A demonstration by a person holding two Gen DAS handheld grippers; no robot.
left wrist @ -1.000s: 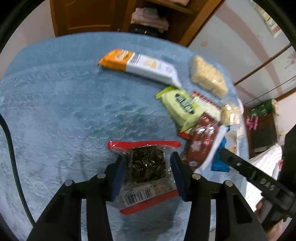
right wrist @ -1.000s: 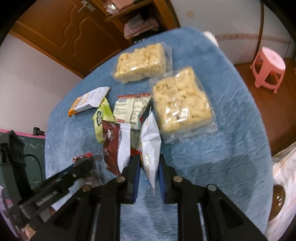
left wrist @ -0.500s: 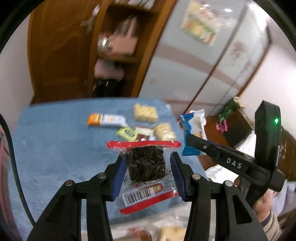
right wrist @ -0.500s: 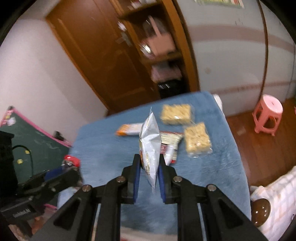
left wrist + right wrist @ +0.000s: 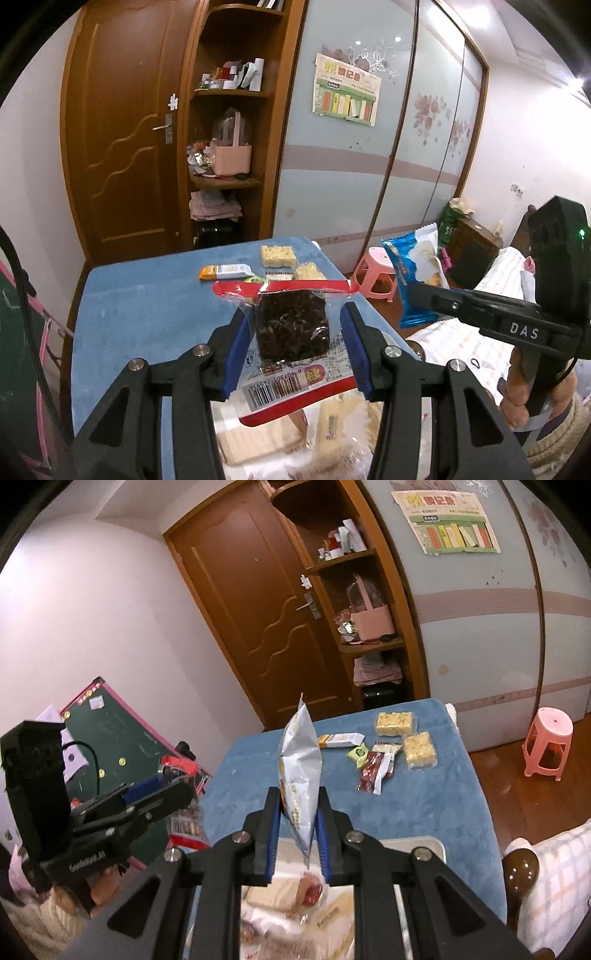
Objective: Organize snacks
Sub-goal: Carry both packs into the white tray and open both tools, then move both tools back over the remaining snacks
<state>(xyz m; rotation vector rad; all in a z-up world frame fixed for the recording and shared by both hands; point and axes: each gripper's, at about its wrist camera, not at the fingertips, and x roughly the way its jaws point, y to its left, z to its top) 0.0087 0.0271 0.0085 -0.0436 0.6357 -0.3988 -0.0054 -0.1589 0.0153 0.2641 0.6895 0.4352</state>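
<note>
My left gripper (image 5: 293,341) is shut on a clear red-edged packet with a dark square cake (image 5: 291,325), held in the air above a tray of snacks (image 5: 280,443). My right gripper (image 5: 297,818) is shut on a blue and white snack bag (image 5: 299,764), held upright above the metal tray (image 5: 424,843). The bag also shows in the left wrist view (image 5: 415,277), and the left gripper in the right wrist view (image 5: 162,797). Several snacks lie at the far end of the blue table (image 5: 424,805): two puffed-rice bars (image 5: 394,720), an orange-white bar (image 5: 340,739), a green packet (image 5: 357,753), a dark red packet (image 5: 373,771).
A pink stool (image 5: 548,744) stands on the wood floor right of the table. A brown door (image 5: 122,147) and open shelves (image 5: 229,122) are behind the table. A green chalkboard (image 5: 110,734) leans at the left. A bed (image 5: 491,295) lies at the right.
Both grippers rose and pulled back from the far snack pile toward the tray at the near end, each still holding its packet. The table now looks farther and smaller.
</note>
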